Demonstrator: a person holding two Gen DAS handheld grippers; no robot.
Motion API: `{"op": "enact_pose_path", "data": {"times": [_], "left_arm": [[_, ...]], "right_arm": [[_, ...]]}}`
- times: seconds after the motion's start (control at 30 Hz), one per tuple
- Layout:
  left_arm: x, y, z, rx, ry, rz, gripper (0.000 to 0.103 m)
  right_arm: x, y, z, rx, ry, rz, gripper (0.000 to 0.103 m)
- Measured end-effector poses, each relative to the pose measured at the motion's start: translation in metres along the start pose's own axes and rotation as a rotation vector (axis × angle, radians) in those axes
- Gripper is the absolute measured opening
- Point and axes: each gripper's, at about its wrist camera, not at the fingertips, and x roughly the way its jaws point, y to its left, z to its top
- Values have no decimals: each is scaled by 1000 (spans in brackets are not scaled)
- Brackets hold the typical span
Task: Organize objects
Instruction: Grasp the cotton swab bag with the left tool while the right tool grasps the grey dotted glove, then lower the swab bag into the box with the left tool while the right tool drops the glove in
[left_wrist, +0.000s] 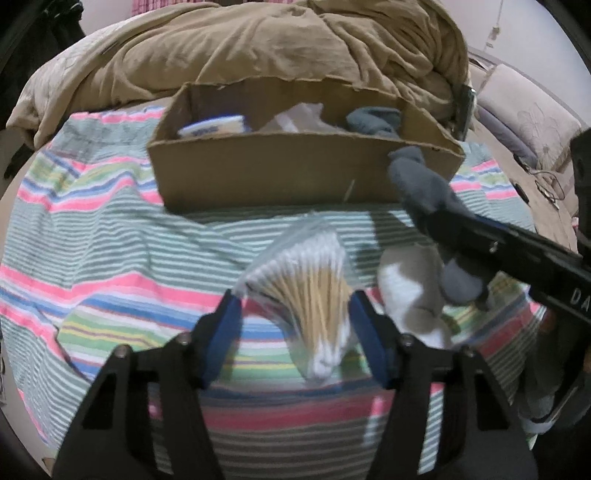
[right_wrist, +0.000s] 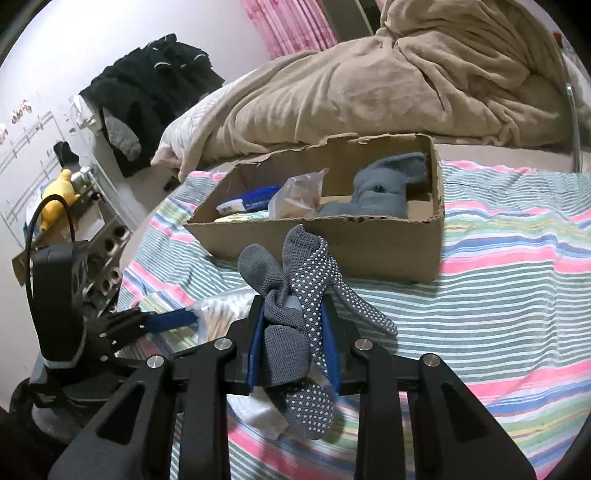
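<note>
A clear bag of cotton swabs (left_wrist: 306, 291) lies on the striped cloth between the fingers of my open left gripper (left_wrist: 295, 306). My right gripper (right_wrist: 293, 325) is shut on a grey sock with white grip dots (right_wrist: 295, 291) and holds it above the cloth in front of the cardboard box (right_wrist: 354, 240). The sock also shows in the left wrist view (left_wrist: 421, 188), near the box's right front corner (left_wrist: 258, 166). The box holds a grey-blue cloth (right_wrist: 384, 184), a plastic bag (right_wrist: 295, 192) and a blue-white pack (right_wrist: 247, 201).
A white and tan sock (left_wrist: 410, 291) lies on the striped cloth (left_wrist: 110, 258) right of the swabs. A tan blanket (right_wrist: 369, 85) is heaped behind the box. A shelf with a yellow toy (right_wrist: 55, 195) stands at the left.
</note>
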Motion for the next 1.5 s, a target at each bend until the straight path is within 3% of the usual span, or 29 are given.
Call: {"op": "enact_pose_path", "data": {"times": [0.03,0.1,0.2,0.27,0.37,0.53,0.63,1.0,1.5], "left_arm": [[1,-2,1,9,1,-5,54],[4,-8,3,21,-2,9,53],[12,-7,7,-2,17,13,58],[24,-6,10,-15,69,-12,68],[33,-12,13,14,69,1,65],[24,-12,12,18,42,-25,46],[13,-10,10,18,23,-41,41],[-41,-2,13,14,-75,-79,40],[-64,-10,49,49,-168,-108,40]], "right_arm": [[0,0,0,-2,-2,-1,30],[-1,-1,-1,1,-13,2,30],[-4,-6,-1,24,-30,13,30],[-7,-9,-1,46,-40,22,30],[-9,-12,-1,65,-54,21,30],[-10,-8,-3,52,-63,-6,30],[-13,-8,-5,50,-77,-11,30],[-26,-10,-2,83,-103,-54,30],[-55,-9,34,50,-168,-167,30]]}}
